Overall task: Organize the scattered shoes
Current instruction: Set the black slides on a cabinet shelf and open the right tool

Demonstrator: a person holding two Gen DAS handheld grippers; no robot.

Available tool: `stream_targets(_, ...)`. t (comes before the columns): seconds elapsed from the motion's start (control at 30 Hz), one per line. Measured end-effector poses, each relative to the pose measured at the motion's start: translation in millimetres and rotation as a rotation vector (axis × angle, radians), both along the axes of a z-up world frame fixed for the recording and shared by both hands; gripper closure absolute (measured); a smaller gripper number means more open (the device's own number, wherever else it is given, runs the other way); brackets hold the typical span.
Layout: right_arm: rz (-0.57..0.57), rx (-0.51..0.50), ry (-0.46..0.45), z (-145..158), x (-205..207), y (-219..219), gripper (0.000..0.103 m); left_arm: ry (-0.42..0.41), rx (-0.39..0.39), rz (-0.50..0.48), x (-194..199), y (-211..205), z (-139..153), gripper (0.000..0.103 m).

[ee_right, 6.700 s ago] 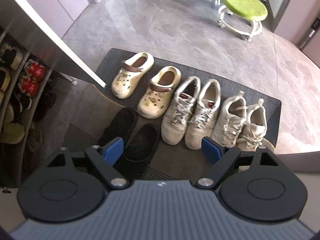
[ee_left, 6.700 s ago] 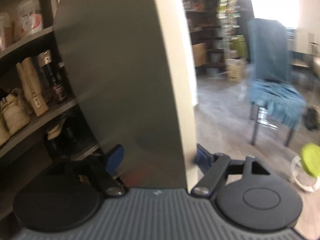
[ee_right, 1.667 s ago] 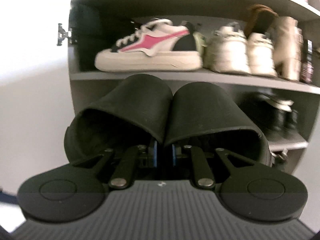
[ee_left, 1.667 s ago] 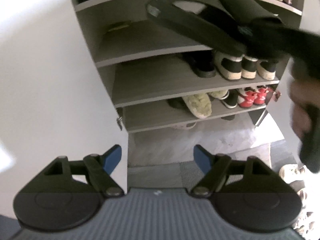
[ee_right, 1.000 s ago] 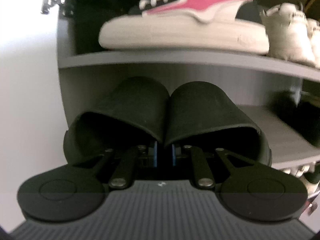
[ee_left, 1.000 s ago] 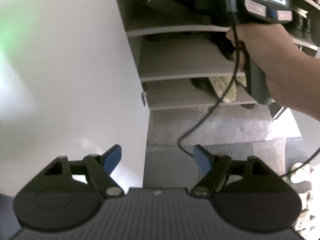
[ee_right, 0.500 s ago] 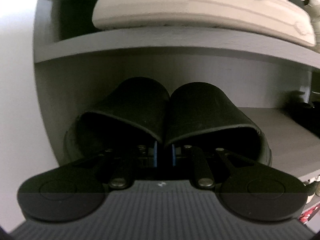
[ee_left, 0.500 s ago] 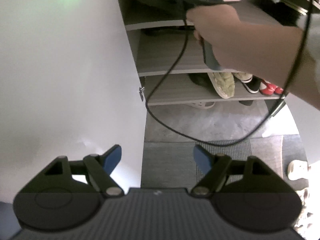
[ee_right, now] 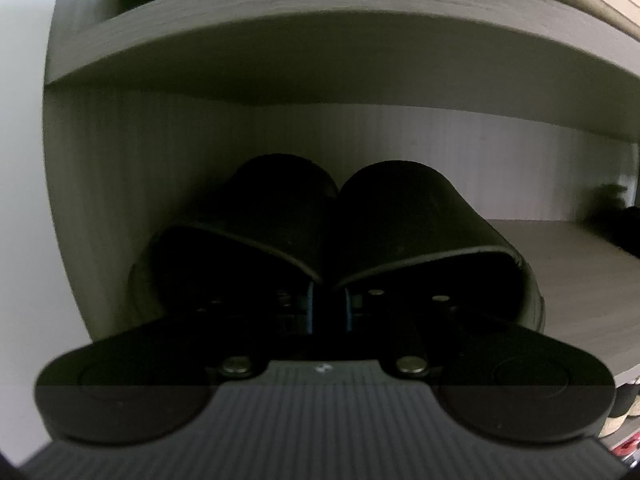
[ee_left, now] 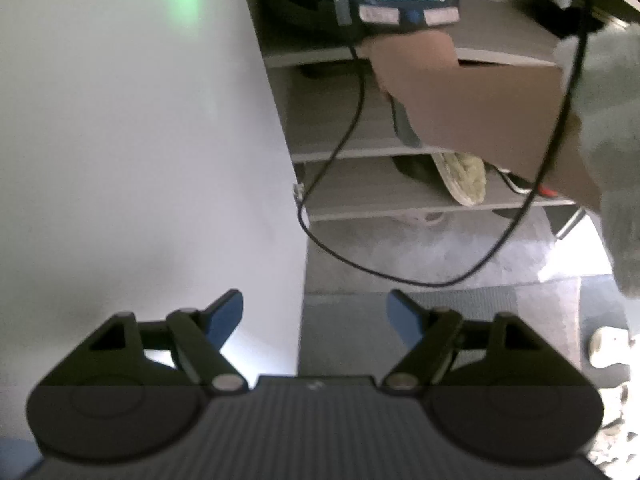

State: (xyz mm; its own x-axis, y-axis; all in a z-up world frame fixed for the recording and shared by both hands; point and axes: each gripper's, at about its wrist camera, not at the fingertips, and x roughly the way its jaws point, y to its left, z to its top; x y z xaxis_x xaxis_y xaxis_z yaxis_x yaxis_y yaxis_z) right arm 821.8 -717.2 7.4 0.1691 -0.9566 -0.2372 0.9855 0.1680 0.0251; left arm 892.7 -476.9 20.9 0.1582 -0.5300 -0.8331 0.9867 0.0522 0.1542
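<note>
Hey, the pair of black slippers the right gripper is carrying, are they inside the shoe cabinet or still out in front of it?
Inside. The black slippers sit between two shelves, upper shelf overhead, back wall close behind.

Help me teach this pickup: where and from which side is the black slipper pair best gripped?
Pinch the two touching inner walls of the black slipper pair together, coming from the open heel end. Side by side, the uppers meet in one thin double wall that narrow jaws can span; the right gripper holds them so.
</note>
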Motion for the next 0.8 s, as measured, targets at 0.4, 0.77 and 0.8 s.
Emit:
stream_targets(0.4,0.048,0.020,-0.072,-16,-16,1,0.062,0.006,0.002,-0.008,2,-13,3,0.022)
stream_targets(0.77,0.092,0.015,-0.071,4,-31,17,0.026,0.014,-0.001,-0.062,-10,-13,14,0.022)
stream_targets(0.8,0.089,0.017,-0.074,4,-34,17,0.023,0.018,0.002,-0.070,-12,-13,15,0.022)
